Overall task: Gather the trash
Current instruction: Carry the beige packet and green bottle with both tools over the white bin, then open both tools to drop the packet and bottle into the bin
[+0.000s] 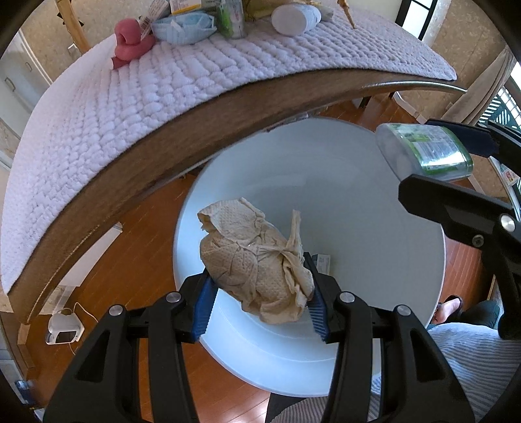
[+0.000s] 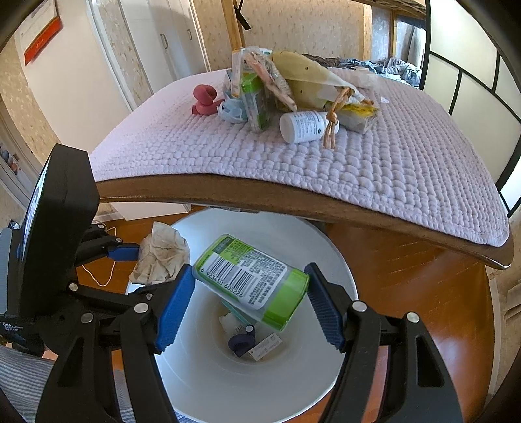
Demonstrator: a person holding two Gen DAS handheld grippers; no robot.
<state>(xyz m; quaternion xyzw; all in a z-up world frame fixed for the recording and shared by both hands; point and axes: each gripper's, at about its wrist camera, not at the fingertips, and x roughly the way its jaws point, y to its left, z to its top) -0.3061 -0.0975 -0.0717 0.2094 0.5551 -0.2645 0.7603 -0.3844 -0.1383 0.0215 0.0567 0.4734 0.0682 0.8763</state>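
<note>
Over the bin: we hold both pieces of trash above the white round bin point(image 2: 325, 367), which stands on the wooden floor point(image 2: 423, 293) just below the surface's edge — placed so that whatever we let go falls straight in.
Left hand-held gripper point(image 1: 260, 293): clenched on a crumpled paper towel point(image 1: 257, 260), its blue ribbed pads point(image 1: 204, 302) pressing the wad from both sides.
Right hand-held gripper point(image 2: 250, 299): grasping a plastic gum bottle point(image 2: 250, 276) across its length, tilted, barcode label facing up.
Paper towel: beige, embossed with small dots, soft and creased; we judge it will drop slowly and may cling to a pad.
Gum bottle: clear, rigid, flattened-oval body with green bands and a printed label — smooth, so the end-on grip looks the safer one.
Bin contents: a dark purple clip-like piece point(image 2: 242, 341) and a small printed card point(image 2: 265, 348) lie at the bottom.
Surface point(image 2: 293, 198): wooden rim, covered by a pale quilted knobbly mat point(image 2: 374, 169).
Still to collect, we judge: a white pill bottle point(image 2: 301, 127) on its side, a blue face mask point(image 1: 182, 27), a heap of wrappers point(image 2: 280, 84), a pink rubber toy point(image 2: 205, 99).
</note>
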